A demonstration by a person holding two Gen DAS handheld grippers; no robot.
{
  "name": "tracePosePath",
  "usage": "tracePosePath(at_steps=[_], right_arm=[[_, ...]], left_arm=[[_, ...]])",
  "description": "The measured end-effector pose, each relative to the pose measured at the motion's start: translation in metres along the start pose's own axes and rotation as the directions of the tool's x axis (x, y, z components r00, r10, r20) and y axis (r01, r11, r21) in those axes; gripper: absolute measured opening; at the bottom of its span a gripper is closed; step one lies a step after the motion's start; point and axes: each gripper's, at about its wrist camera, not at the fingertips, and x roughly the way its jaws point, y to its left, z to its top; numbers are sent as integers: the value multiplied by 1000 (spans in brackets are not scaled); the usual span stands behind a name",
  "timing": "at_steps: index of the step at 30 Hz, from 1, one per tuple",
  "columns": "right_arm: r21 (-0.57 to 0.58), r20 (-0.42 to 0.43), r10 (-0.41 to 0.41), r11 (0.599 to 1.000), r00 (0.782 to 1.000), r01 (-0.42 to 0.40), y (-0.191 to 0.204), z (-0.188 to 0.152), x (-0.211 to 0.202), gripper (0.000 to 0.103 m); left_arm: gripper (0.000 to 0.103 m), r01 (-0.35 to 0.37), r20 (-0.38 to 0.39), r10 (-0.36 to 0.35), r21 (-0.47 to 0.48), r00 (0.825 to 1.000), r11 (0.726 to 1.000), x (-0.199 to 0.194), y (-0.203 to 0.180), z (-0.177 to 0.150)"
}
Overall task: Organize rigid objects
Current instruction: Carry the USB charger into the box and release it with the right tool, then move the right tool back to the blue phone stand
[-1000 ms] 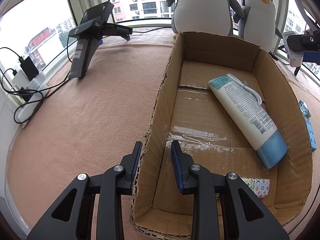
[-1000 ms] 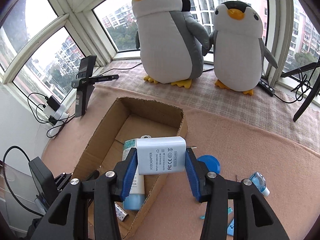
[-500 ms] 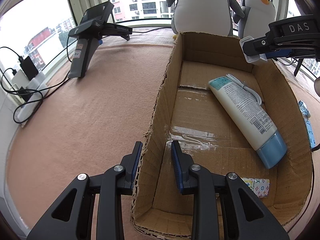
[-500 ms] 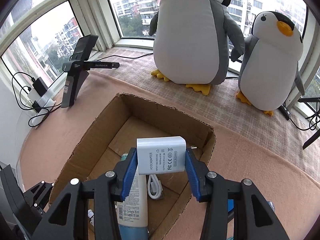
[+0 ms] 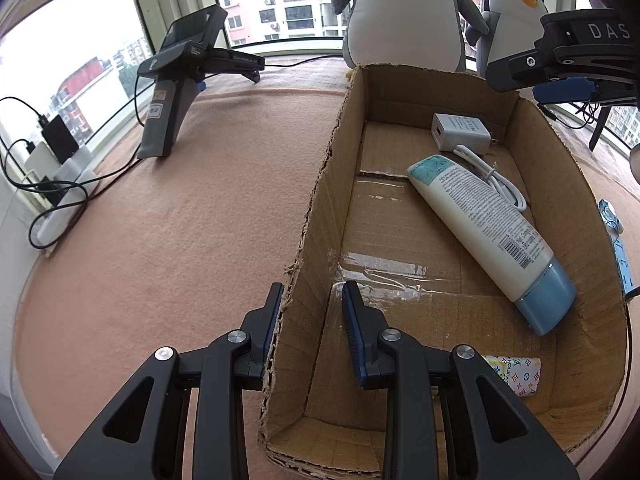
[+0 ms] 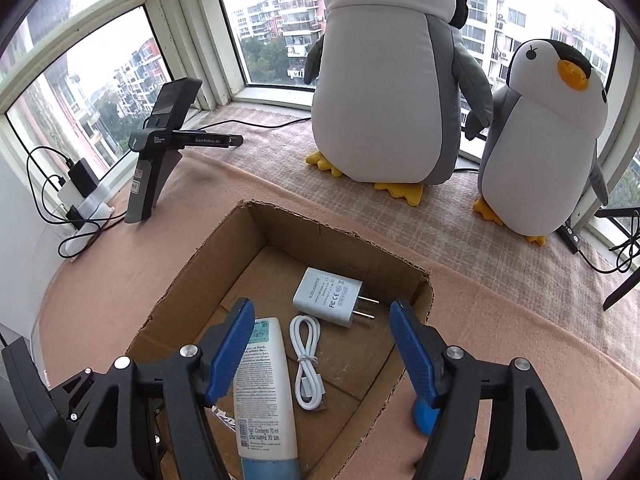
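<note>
Opening above the cardboard box (image 6: 188,276), the right gripper (image 6: 322,344) has nothing between its blue pads. The white charger (image 6: 328,296) lies flat on the box floor at the far end, prongs pointing toward the right wall. Just beside it lies a coiled white cable (image 6: 306,364), and next to that a white tube with a blue cap (image 6: 264,396). The left gripper (image 5: 312,312) is clamped on the box's left wall, one pad outside and one inside. Two plush penguins (image 6: 384,80) stand by the window.
</note>
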Motion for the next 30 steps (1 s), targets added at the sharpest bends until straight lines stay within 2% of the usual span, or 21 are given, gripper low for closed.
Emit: tracePosePath(at_steps=[11, 22, 30], right_arm=[[31, 6, -3, 1000, 1000, 3, -28, -14, -32, 66], [124, -24, -11, 992, 1000, 14, -98, -50, -73, 66], [201, -72, -5, 979, 997, 19, -142, -80, -78, 66]], left_arm=[[27, -6, 1, 6, 9, 1000, 1000, 0, 0, 0], [27, -14, 2, 14, 18, 1000, 1000, -1, -2, -1], [27, -25, -1, 25, 25, 1000, 999, 0, -3, -1]])
